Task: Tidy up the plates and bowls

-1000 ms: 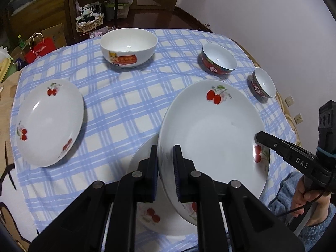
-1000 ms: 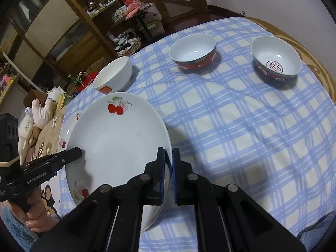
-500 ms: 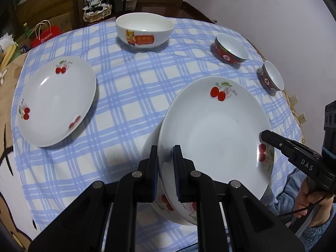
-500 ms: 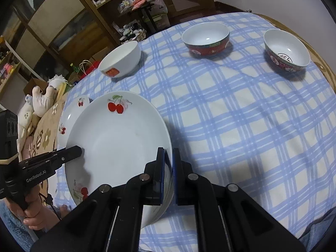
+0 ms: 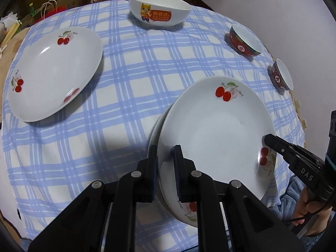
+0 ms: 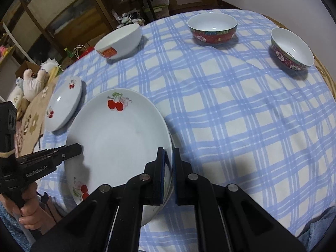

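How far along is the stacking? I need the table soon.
Done: nothing fully. In hand: both grippers, left and right, clamp a cherry plate over a second plate. Left: the third plate, the white bowl and two red bowls.

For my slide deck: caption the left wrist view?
Both tools clamp a cherry plate just above another plate.

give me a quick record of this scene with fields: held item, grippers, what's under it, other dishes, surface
held item: large cherry plate, gripped at opposite rims
left gripper: shut on the plate's rim
right gripper: shut on the plate's rim
under it: second plate, only its edge showing
other dishes: lone cherry plate; white cartoon bowl; two red bowls
surface: blue checked cloth
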{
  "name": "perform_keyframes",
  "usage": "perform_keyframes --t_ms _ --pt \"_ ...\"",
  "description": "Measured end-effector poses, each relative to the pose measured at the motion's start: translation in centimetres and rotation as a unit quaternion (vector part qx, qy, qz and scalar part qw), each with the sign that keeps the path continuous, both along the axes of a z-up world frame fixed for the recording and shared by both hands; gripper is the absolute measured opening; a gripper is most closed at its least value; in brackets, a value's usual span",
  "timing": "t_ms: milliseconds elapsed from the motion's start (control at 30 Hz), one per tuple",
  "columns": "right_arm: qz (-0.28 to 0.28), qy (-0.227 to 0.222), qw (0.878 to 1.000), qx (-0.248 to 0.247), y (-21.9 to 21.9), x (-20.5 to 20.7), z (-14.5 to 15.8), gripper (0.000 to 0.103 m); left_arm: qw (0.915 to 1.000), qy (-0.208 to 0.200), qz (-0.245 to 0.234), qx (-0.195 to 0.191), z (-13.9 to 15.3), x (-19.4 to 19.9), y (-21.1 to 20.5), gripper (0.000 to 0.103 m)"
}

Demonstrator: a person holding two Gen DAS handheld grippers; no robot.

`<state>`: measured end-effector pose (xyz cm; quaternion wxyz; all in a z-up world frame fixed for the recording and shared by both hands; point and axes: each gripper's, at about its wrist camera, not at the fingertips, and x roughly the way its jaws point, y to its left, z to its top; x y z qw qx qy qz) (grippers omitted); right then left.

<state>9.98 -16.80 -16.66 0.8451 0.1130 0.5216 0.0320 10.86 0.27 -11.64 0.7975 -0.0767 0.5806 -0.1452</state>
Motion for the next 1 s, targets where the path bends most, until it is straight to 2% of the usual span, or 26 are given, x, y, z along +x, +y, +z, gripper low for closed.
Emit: perform_keyframes --t_ms 1000 --pt "0.002 0.019 0.999 -0.032 0.4 1.3 -1.4 0.011 0.9994 -0.005 -0.029 0.016 -0.4 0.2 -0.7 0.014"
